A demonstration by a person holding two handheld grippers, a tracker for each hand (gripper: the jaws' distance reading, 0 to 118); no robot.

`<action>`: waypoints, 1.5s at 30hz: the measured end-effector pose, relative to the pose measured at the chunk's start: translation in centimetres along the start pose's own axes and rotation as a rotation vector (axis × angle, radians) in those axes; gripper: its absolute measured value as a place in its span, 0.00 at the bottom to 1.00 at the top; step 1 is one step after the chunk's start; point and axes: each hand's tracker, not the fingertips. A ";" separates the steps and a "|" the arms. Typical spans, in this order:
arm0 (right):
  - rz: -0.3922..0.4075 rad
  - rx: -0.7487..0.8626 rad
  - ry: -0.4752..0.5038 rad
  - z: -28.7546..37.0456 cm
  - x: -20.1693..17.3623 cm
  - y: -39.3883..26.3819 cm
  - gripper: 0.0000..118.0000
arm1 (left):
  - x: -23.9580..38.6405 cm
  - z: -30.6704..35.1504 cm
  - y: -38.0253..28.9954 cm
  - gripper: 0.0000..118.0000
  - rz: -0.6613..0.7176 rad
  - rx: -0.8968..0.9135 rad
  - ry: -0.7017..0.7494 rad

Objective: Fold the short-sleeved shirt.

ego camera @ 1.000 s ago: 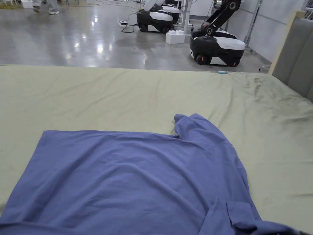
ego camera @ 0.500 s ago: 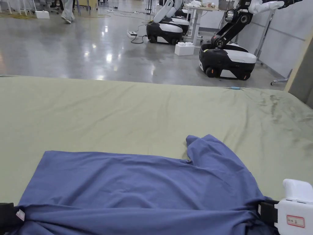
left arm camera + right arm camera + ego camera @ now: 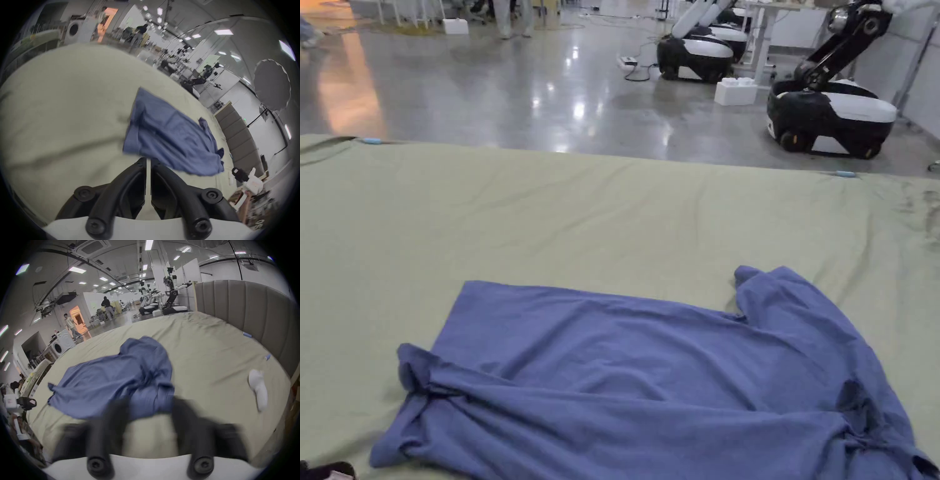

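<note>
1. Broadly, a bed [image 3: 612, 212] covered in a pale olive sheet took up most of the head view, with a padded grey headboard [image 3: 243, 308] standing along its right side in the right gripper view.
2. Beyond the far edge of the bed lay a glossy grey floor [image 3: 487, 87], where two black-and-white wheeled robots [image 3: 831, 119] were parked near a white block [image 3: 735, 92].
3. On the near half of the bed lay the blue short-sleeved shirt [image 3: 650, 375], spread mostly flat, its near edge rolled over into a bunched ridge running from left to right, and one sleeve [image 3: 775, 294] poking up at the far right.
4. A white sock-like item [image 3: 259, 391] lay on the sheet well apart from the shirt, towards the headboard side.
5. The left hand-held gripper [image 3: 148, 160] hovered over bare sheet just short of the shirt's near corner, its jaws drawn nearly together with a thin slit between them and nothing caught in it.
6. The right hand-held gripper [image 3: 150, 404] was blurred; its jaws stood well apart, released, with the shirt's bunched near edge lying between and beyond the tips, and I cannot tell whether they touched the cloth.
7. Small blue clips [image 3: 267, 356] sat on the sheet near the headboard.
</note>
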 end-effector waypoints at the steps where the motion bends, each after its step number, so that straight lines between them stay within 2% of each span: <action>1: -0.027 0.015 0.000 0.9 0.0 -1.4 0.02 | -0.3 -0.3 -1.2 0.03 0.030 -0.031 -0.061; 3: -0.038 -0.055 0.012 2.0 0.2 -2.6 0.02 | -0.4 -0.6 -2.8 0.03 0.071 -0.026 -0.094; 5: -0.027 -0.036 0.004 2.3 -0.3 -3.0 0.02 | -0.9 -1.1 -2.8 0.03 0.041 -0.002 -0.084; 7: -0.018 -0.048 0.009 2.4 0.0 -2.5 0.02 | -0.9 -1.7 -1.3 0.03 -0.013 0.075 -0.016; 9: -0.034 -0.036 0.018 2.1 -0.5 -1.8 0.02 | -1.0 -2.7 0.4 0.13 -0.080 0.159 0.034; 10: -0.041 -0.024 0.024 2.1 -0.4 -1.4 0.02 | -1.0 -3.6 1.3 0.13 -0.122 0.190 0.061; 11: -0.047 -0.017 0.026 2.1 -0.5 -1.1 0.02 | -1.0 -4.4 2.2 0.31 -0.144 0.197 0.078; 12: -0.050 -0.012 0.027 2.0 -0.8 -0.7 0.02 | -1.5 -5.8 3.3 0.63 -0.147 0.169 0.047; 13: -0.050 -0.010 0.034 1.9 -0.9 -0.5 0.02 | -0.9 -6.7 4.2 0.77 -0.159 0.111 0.033; 14: -0.049 -0.008 0.044 1.9 -1.1 -0.3 0.02 | -1.2 -8.0 5.0 0.77 -0.148 0.062 0.029; 16: -0.041 -0.009 0.060 1.9 -1.3 0.1 0.02 | -1.5 -10.6 5.8 0.75 -0.099 -0.043 0.129; 17: -0.038 -0.011 0.064 1.8 -1.3 0.2 0.02 | -1.3 -11.5 5.8 0.66 -0.100 -0.066 0.120; 18: -0.036 -0.013 0.066 1.6 -1.4 0.4 0.02 | -1.4 -12.2 5.6 0.33 -0.106 -0.081 0.099; 19: -0.030 -0.019 0.062 1.4 -1.3 0.6 0.02 | -1.3 -12.8 5.3 0.11 -0.127 -0.113 0.128; 24: 0.024 -0.047 -0.009 -1.3 -0.4 2.2 0.04 | -0.2 -11.8 5.8 0.10 -0.161 -0.134 0.137; 25: 0.029 -0.055 -0.020 -2.3 -0.1 2.6 0.18 | 0.7 -11.5 5.5 0.10 -0.213 -0.156 0.172; 26: 0.039 -0.077 -0.023 -3.5 0.4 3.0 0.40 | 1.0 -11.6 5.4 0.11 -0.241 -0.170 0.193; 27: 0.048 -0.127 -0.025 -4.9 0.9 3.2 0.68 | 1.2 -11.8 5.3 0.10 -0.243 -0.166 0.187; 28: 0.035 -0.173 -0.040 -6.1 1.3 3.3 0.71 | 1.4 -11.9 5.4 0.10 -0.234 -0.168 0.196; 32: 0.010 -0.241 -0.072 -10.3 2.6 3.1 0.66 | 1.6 -11.5 5.4 0.10 -0.216 -0.177 0.189; 33: 0.006 -0.256 -0.061 -11.1 2.7 3.0 0.50 | 1.7 -11.4 5.5 0.10 -0.207 -0.181 0.186; 34: -0.006 -0.283 -0.024 -11.8 2.8 2.9 0.25 | 1.8 -11.4 5.5 0.11 -0.199 -0.186 0.185; 35: -0.026 -0.317 0.002 -12.5 2.8 2.8 0.11 | 1.8 -11.4 5.5 0.11 -0.198 -0.190 0.184; 37: -0.042 -0.292 0.036 -12.0 2.7 3.0 0.11 | 2.2 -11.4 5.6 0.10 -0.199 -0.198 0.191; 38: -0.018 -0.300 0.001 -11.8 2.4 3.4 0.11 | 2.4 -11.3 5.6 0.10 -0.201 -0.199 0.195; 40: 0.008 -0.290 0.008 -10.1 2.3 3.9 0.11 | 2.9 -10.4 5.7 0.10 -0.190 -0.207 0.187; 45: 0.017 -0.233 0.028 -3.7 2.3 5.4 0.11 | 3.9 -4.4 6.0 0.10 -0.161 -0.118 0.050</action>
